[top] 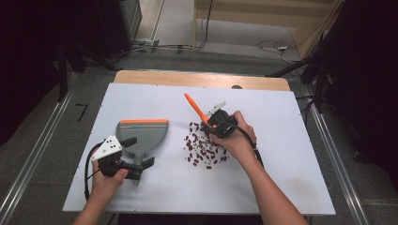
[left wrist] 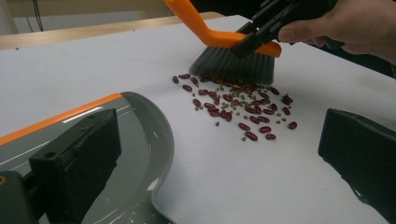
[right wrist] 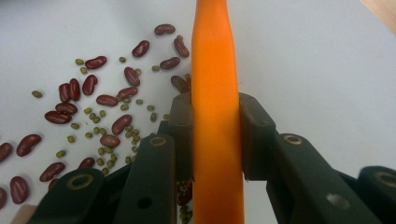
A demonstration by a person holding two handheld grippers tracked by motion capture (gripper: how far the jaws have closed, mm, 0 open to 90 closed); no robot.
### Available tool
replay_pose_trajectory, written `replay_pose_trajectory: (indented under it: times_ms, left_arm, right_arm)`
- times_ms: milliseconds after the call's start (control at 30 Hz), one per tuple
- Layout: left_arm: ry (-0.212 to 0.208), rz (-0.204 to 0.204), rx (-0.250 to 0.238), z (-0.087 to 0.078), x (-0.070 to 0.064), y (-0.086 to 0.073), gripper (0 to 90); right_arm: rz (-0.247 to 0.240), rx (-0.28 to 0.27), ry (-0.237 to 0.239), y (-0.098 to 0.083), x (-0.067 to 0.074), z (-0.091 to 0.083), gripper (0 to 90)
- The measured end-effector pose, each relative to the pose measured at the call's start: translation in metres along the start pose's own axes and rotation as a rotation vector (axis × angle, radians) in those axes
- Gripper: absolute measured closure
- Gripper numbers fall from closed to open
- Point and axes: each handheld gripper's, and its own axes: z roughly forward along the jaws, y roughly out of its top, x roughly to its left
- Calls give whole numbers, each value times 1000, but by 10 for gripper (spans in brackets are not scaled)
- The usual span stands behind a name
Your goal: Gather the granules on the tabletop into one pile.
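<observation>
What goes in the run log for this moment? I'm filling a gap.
right gripper: shut on brush | bristles at beans | left gripper: around dustpan handle, grip unclear | white table

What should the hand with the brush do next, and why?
Probably sweep the brush toward the dustpan. The right gripper clamps its orange handle, its bristles rest at the far edge of the beans, and the pan waits beside them.

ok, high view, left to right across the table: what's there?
left gripper → grey dustpan with orange lip → scattered red and green beans → right gripper clamped on the orange brush
</observation>
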Motion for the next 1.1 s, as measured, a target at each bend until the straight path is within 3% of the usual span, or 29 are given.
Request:
replay_pose_trajectory:
  times_ms: [200,267,300,333,433,467,533,600,700,833,1100]
  left_arm:
    - [1,-2,-2,-1,1,-1,0]
    - [3,-2,-2,-1,1,-1,0]
    - [3,-2,-3,-1,1,-1,0]
    - [3,-3,-5,-1,1,0,0]
    - [3,-2,-7,-1,1,0,0]
    - [3,-1,-8,-2,1,0,0]
    - [5,-2,-9,-2,1,0,0]
    - [5,-3,-9,-2,1,0,0]
    - [5,-1,-7,-2,1,0,0]
    - [4,-3,-8,-3,1,0,0]
    - [5,-6,-14,-4,1,1,0]
  right_arm:
    - [22,-88,39,-3,-1,-26,691]
    - [24,-135,120,-4,6,-43,692]
    - [24,-135,120,-4,6,-43,692]
    - [10,-124,185,-4,16,-48,691]
    - [4,-94,267,-7,37,-49,691]
    - [4,-94,267,-7,37,-49,691]
    - [-5,-87,332,-9,50,-45,691]
    - [-9,-79,366,-11,62,-41,691]
    - [23,-64,429,-13,72,-28,692]
    - [71,-62,414,-15,65,-17,691]
    - [104,-59,354,-17,45,-11,688]
